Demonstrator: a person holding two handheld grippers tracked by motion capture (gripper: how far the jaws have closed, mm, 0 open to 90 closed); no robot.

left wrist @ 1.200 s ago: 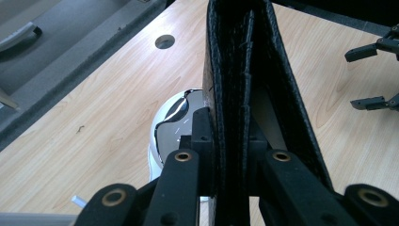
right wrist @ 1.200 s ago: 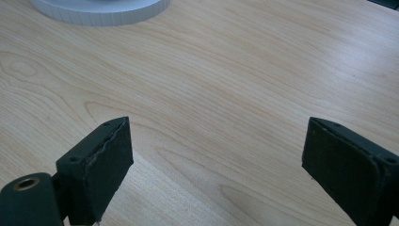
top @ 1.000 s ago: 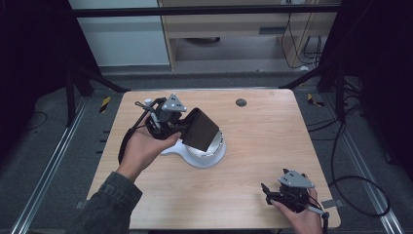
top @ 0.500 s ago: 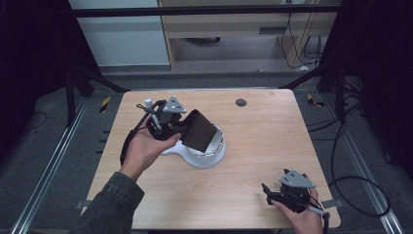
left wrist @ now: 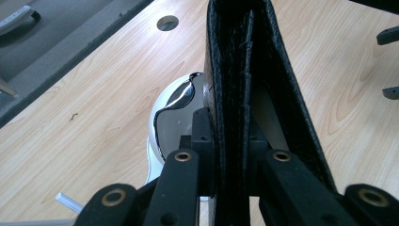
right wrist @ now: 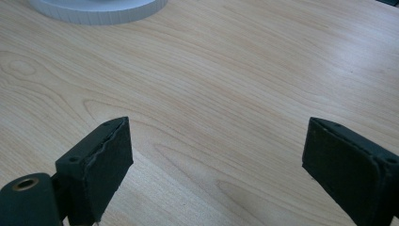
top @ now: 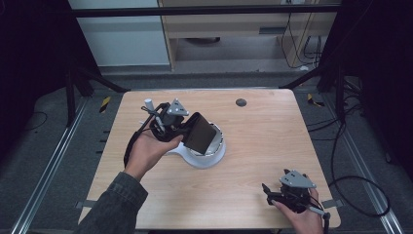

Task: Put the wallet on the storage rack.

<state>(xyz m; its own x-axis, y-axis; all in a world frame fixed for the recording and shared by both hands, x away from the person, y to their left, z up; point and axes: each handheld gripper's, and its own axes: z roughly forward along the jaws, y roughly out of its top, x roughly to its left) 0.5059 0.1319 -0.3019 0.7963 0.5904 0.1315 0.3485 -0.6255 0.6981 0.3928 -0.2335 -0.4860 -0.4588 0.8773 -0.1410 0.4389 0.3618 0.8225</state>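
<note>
A black leather wallet (top: 200, 132) hangs tilted just above a white stand with a shiny round metal dish (top: 207, 155) in the middle of the table. My left gripper (top: 186, 129) is shut on the wallet's near edge. In the left gripper view the folded wallet (left wrist: 244, 70) stands on edge between the pads, with the dish (left wrist: 164, 120) below and behind it. My right gripper (top: 268, 191) rests near the table's front right corner. In the right gripper view its jaws (right wrist: 216, 155) stand wide apart over bare wood, with nothing between them.
The wooden table (top: 272, 131) has a small round hole (top: 240, 102) near its back edge. The white stand's ribbed base (right wrist: 99, 9) lies far ahead of the right gripper. Dark floor, cables and metal frame legs surround the table.
</note>
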